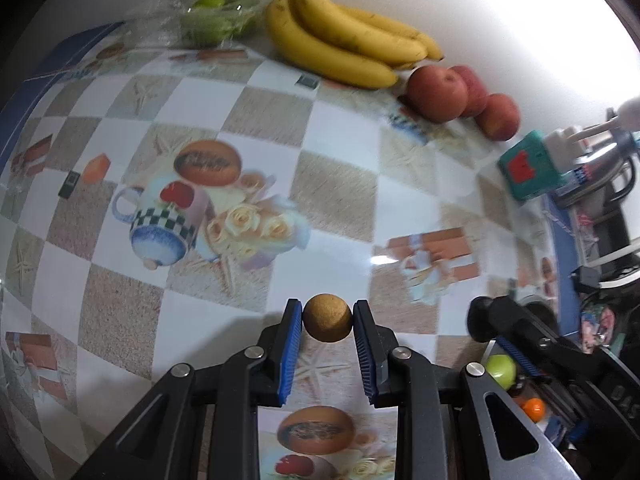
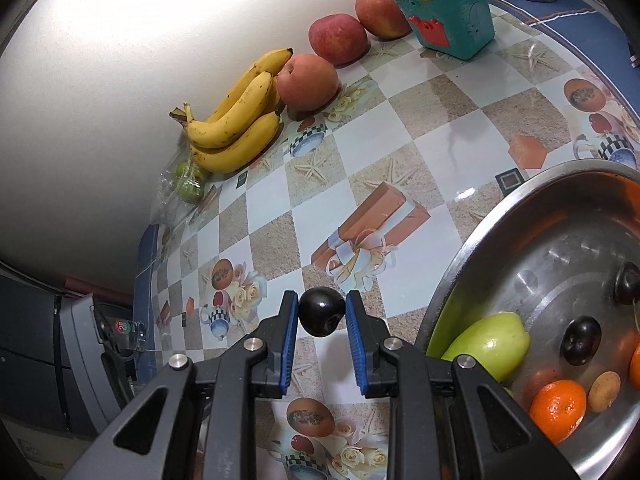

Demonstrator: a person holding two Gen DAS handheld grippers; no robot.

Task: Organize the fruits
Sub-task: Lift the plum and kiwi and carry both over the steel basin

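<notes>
My left gripper [image 1: 327,314] is shut on a small round brown fruit [image 1: 327,318], held above the patterned tablecloth. My right gripper [image 2: 322,312] is shut on a dark, glossy plum-like fruit [image 2: 321,316], held just left of a steel bowl [image 2: 460,256]. The bowl holds a green fruit [image 2: 490,346], an orange [image 2: 558,408], a small brown fruit [image 2: 604,392] and two dark fruits [image 2: 580,340]. Along the wall lie a bunch of bananas [image 1: 340,40] and three red apples [image 1: 438,94]. The right gripper's body [image 1: 520,344] shows at the lower right of the left wrist view.
A clear plastic bag with green fruit [image 1: 208,16] lies left of the bananas. A teal box with a red mark [image 1: 528,168] stands to the right of the apples, with a metal container and cables behind it. The table's blue edge [image 2: 144,248] borders a dark appliance.
</notes>
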